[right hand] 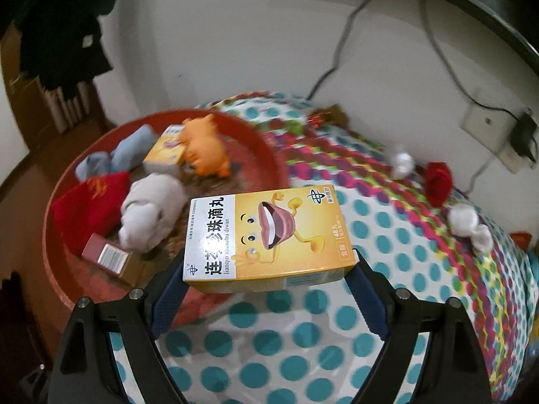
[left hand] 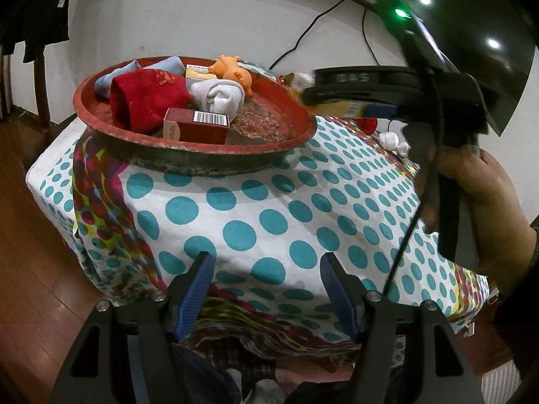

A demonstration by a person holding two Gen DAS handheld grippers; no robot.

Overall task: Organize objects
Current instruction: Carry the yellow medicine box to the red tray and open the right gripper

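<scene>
A round red tray (left hand: 101, 114) (right hand: 262, 141) stands on the dotted tablecloth. It holds a red cloth (left hand: 145, 101), a white sock (left hand: 222, 96), a blue sock (right hand: 128, 155), an orange toy (left hand: 232, 70), a dark red box (left hand: 195, 124) and a yellow box (right hand: 165, 151). My right gripper (right hand: 269, 266) is shut on a yellow medicine box (right hand: 269, 235), held above the cloth at the tray's right edge. It shows at the right in the left wrist view (left hand: 357, 107). My left gripper (left hand: 266, 262) is open and empty, low over the near cloth.
On the cloth right of the tray lie white cotton lumps (right hand: 468, 225) (right hand: 401, 165) and a small red cloth (right hand: 438, 181). A wall socket with a plug (right hand: 518, 138) and cables are behind. Wood floor lies left of the table.
</scene>
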